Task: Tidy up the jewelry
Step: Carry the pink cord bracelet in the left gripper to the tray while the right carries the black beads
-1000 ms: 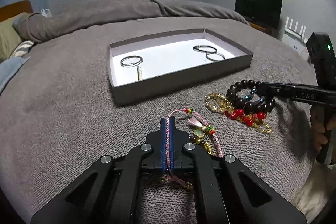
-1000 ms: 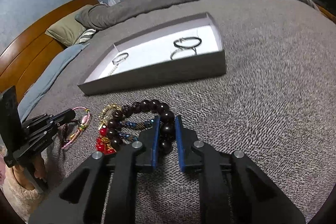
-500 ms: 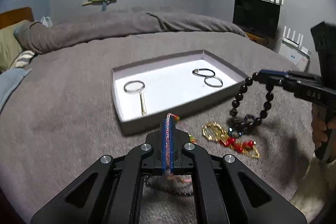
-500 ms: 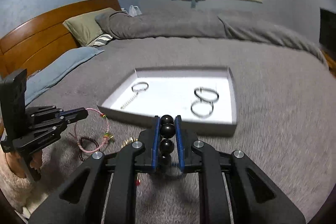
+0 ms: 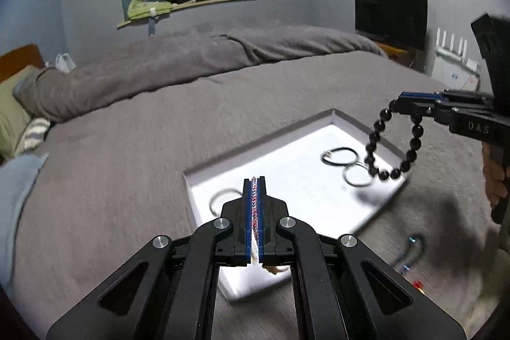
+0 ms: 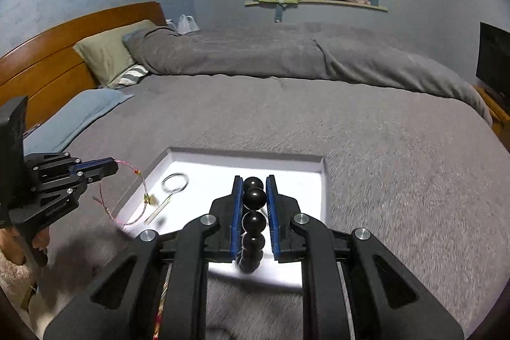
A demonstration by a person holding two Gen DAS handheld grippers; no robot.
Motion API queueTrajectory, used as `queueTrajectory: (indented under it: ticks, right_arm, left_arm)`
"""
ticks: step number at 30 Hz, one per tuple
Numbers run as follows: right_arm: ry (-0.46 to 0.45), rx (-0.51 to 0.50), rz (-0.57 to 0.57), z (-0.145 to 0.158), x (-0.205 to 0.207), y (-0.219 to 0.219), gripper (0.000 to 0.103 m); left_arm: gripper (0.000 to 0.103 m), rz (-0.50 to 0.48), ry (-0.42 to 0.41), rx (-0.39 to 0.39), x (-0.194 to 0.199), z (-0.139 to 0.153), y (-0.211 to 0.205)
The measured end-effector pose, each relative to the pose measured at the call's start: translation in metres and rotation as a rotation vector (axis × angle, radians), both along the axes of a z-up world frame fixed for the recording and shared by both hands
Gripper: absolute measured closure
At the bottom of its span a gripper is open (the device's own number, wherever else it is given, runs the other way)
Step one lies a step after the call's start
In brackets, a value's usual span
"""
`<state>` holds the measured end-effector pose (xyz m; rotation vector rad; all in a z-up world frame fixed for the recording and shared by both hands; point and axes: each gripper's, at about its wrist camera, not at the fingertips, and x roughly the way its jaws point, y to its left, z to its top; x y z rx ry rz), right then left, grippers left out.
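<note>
My left gripper [image 5: 254,180] is shut on a pink braided cord bracelet [image 5: 254,206]; in the right wrist view that bracelet [image 6: 140,190] hangs as a loop from the left gripper [image 6: 112,165] beside the tray's left edge. The right gripper [image 6: 254,184] is shut on a dark bead bracelet [image 6: 254,220]. In the left wrist view the beads [image 5: 382,145] dangle from the right gripper [image 5: 400,104] over the tray's right end. The grey tray [image 5: 350,120] with a white floor holds two rings [image 5: 347,163] on the right and a ring with a chain [image 6: 173,182] on the left.
The tray [image 6: 248,155] lies on a grey bedspread [image 5: 127,148]. Loose blue and red bead jewellery [image 5: 411,250] lies on the bed to the tray's right. A rolled duvet [image 6: 255,53], pillows [image 6: 105,53] and a wooden headboard [image 6: 47,53] lie beyond. A person's hand [image 5: 494,177] holds the right gripper.
Both grippers have lifted their bracelets off the bedspread and carried them up to the tray. The dark beads left the pile on the bed and now hang over the tray's right end.
</note>
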<state>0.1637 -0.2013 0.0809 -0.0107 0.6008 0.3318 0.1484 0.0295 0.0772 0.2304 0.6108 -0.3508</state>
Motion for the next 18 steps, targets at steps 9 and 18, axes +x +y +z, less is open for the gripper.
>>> queueTrajectory:
  ticks: [9, 18]
  right_arm:
    - [0.051, -0.054, -0.046, -0.02, 0.073, 0.01, 0.089]
    - [0.093, -0.042, -0.055, -0.042, 0.107, 0.023, 0.089]
  left_arm:
    - [0.099, -0.025, 0.07, 0.051, 0.068, -0.023, -0.035]
    - [0.099, 0.003, 0.149, -0.037, 0.11, -0.041, -0.039]
